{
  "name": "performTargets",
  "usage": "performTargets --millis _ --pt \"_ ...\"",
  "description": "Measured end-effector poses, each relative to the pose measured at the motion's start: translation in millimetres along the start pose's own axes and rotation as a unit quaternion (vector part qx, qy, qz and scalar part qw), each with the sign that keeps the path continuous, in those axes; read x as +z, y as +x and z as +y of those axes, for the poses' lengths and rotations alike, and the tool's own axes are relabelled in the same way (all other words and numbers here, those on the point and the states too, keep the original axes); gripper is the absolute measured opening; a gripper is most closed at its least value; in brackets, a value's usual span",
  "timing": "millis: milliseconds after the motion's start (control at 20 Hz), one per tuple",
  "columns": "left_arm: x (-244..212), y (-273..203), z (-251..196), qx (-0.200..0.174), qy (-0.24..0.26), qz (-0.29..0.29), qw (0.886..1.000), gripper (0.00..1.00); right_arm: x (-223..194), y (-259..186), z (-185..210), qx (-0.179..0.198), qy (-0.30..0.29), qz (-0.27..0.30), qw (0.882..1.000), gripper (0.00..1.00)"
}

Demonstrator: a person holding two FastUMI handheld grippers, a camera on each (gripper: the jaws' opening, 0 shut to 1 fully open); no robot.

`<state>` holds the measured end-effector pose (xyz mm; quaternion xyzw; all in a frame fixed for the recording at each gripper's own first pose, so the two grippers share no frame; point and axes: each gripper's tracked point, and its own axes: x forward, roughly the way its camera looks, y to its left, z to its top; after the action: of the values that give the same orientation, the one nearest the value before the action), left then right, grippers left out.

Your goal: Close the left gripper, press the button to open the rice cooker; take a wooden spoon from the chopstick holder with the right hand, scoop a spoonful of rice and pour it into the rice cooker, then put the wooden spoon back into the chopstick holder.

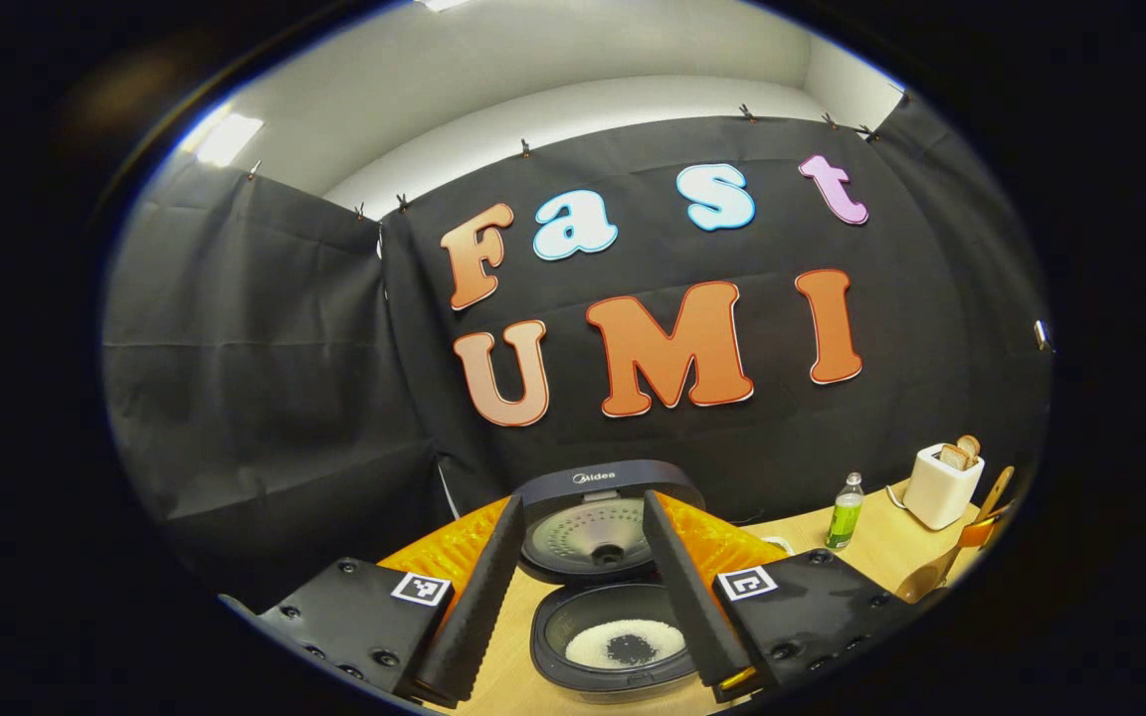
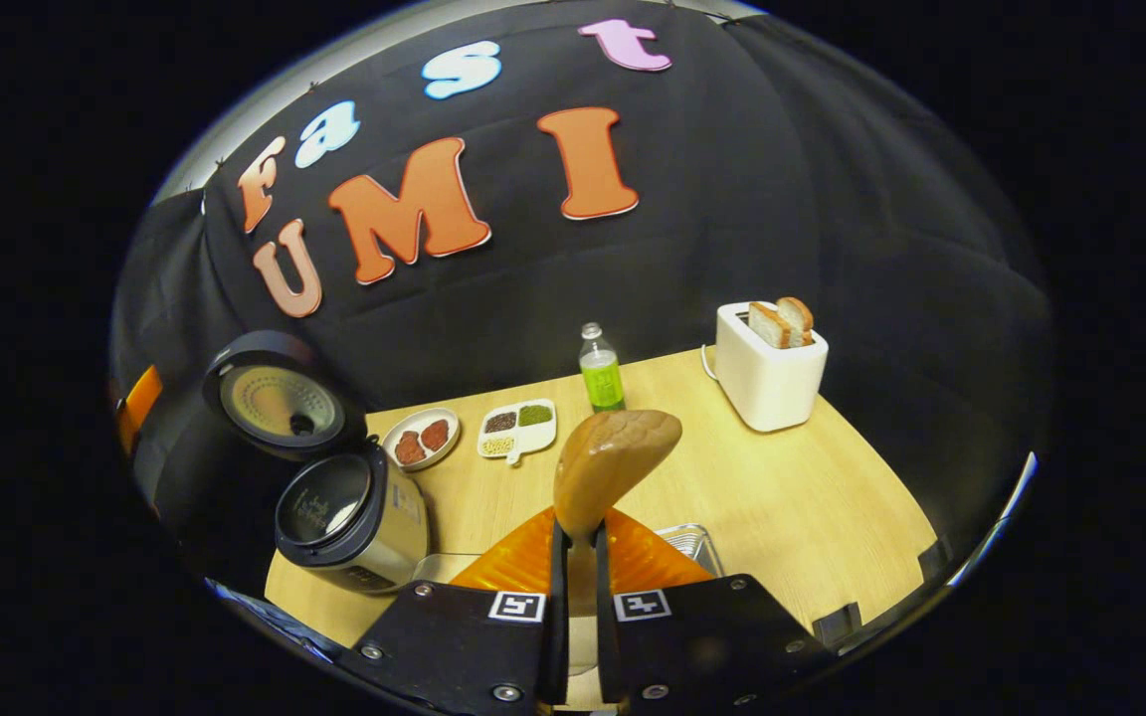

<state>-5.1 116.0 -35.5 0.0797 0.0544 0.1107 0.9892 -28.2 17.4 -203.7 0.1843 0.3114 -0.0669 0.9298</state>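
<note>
Holding the spoon tight by its handle, the right claw has its two fingers squeezed on it, with the bowl end sticking up over the table. The cooker stands open with its lid up and a little white rice in the pot, so the button press and a scoop look done, and the left claw hangs over the pot with its fingers spread wide and nothing in them. I think the spoon is empty now, though its face is turned away, so what is left is putting it back in the holder.
</note>
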Motion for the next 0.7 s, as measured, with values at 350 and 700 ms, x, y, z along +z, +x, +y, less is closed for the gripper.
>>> performTargets --millis 350,700 --pt "-16.7 7.7 24.4 0.001 0.004 0.011 1.0 0.9 -51.4 16.7 33.5 0.007 -0.069 0.042 0.997 0.11" --pt "-34.0 13.1 49.3 0.008 0.007 0.023 1.0 0.9 -70.9 36.3 32.7 -0.024 -0.124 0.046 0.991 0.11"
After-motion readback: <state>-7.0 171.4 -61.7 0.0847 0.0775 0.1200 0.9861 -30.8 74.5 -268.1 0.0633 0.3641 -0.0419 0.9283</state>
